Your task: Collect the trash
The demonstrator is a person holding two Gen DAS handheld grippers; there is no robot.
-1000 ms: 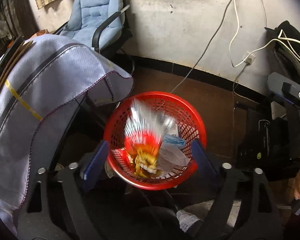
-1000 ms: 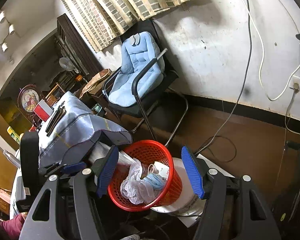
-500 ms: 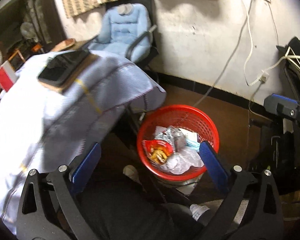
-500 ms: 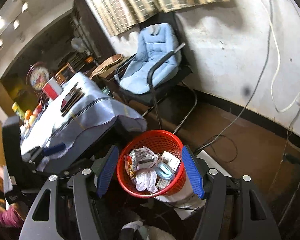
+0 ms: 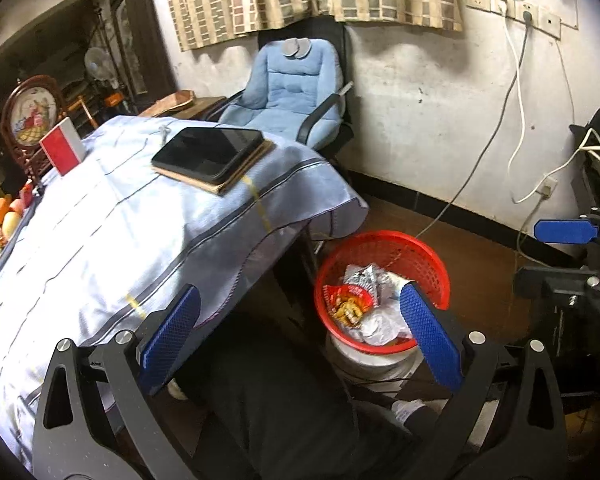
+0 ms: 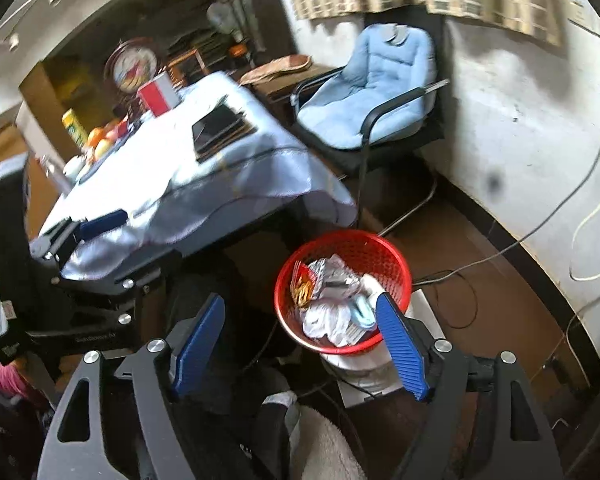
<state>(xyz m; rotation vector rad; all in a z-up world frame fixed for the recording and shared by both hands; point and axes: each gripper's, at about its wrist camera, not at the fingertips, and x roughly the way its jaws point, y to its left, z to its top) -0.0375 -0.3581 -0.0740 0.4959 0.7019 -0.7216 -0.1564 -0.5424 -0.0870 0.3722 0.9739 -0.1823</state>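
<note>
A red mesh waste basket (image 5: 384, 242) stands on the floor beside the table; it also shows in the right wrist view (image 6: 352, 246). It holds a red and silver snack wrapper (image 5: 348, 300), crumpled white wrappers (image 6: 324, 320) and a blue face mask (image 6: 362, 312). My left gripper (image 5: 300, 332) is open and empty, held up and back from the basket. My right gripper (image 6: 298, 332) is open and empty, also above and short of the basket. The left gripper shows at the left in the right wrist view (image 6: 80, 240).
A table with a pale blue cloth (image 5: 100, 232) carries a black tablet on a book (image 5: 210, 152), a red and white box (image 5: 62, 150) and fruit (image 5: 4, 216). A blue padded chair (image 5: 292, 96) stands by the wall. Cables (image 5: 520, 100) hang at the right.
The snack wrapper left my left gripper and now lies in the basket. Both grippers have drawn up and back from the basket, so the tabletop has come into view.
</note>
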